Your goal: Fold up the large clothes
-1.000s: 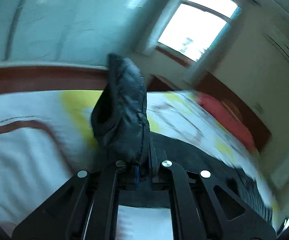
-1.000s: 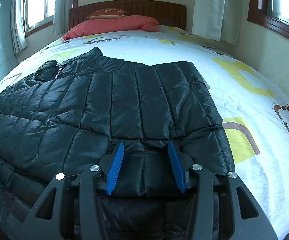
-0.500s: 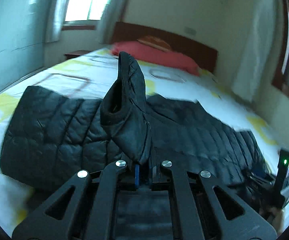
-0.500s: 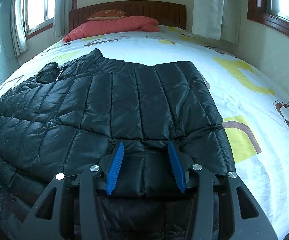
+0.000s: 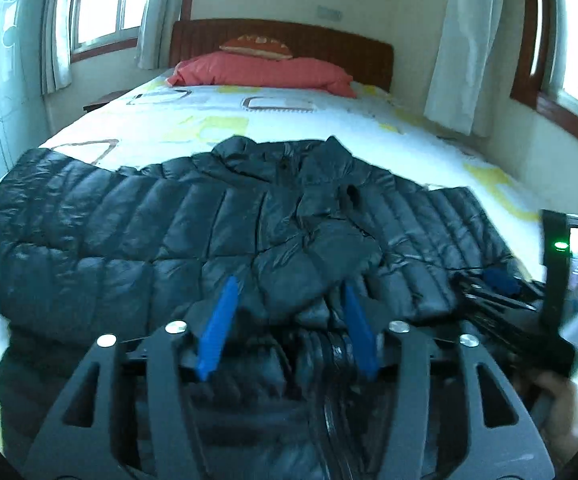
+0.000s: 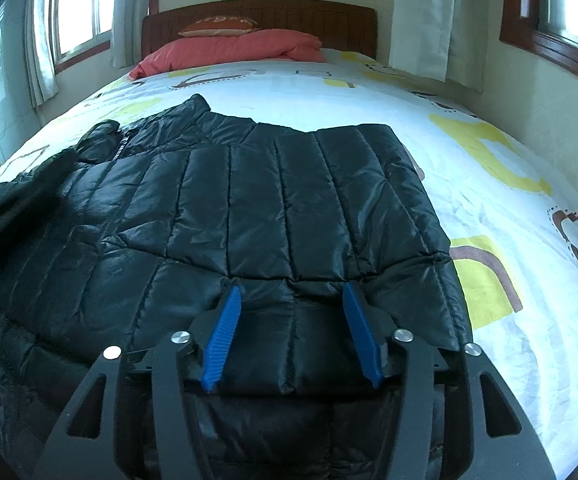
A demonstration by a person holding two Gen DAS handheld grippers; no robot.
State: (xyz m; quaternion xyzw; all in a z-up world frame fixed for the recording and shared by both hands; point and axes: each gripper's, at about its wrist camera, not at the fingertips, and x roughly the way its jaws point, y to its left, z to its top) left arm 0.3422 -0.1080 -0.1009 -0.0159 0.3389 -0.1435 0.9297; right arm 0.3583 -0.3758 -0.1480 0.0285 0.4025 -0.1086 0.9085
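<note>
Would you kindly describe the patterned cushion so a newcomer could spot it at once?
Look to the dark wooden headboard at the far end of the bed. Against it lies a long red pillow, and the patterned cushion sits on top: smaller, orange-brown, patterned rather than plain.

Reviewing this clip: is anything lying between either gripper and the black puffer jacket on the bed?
Nothing visible does. The left gripper has its jaws open right over the jacket, with a bunched sleeve between them. The right gripper is also open, directly above the quilted fabric. Only the bedsheet surrounds the jacket.
</note>
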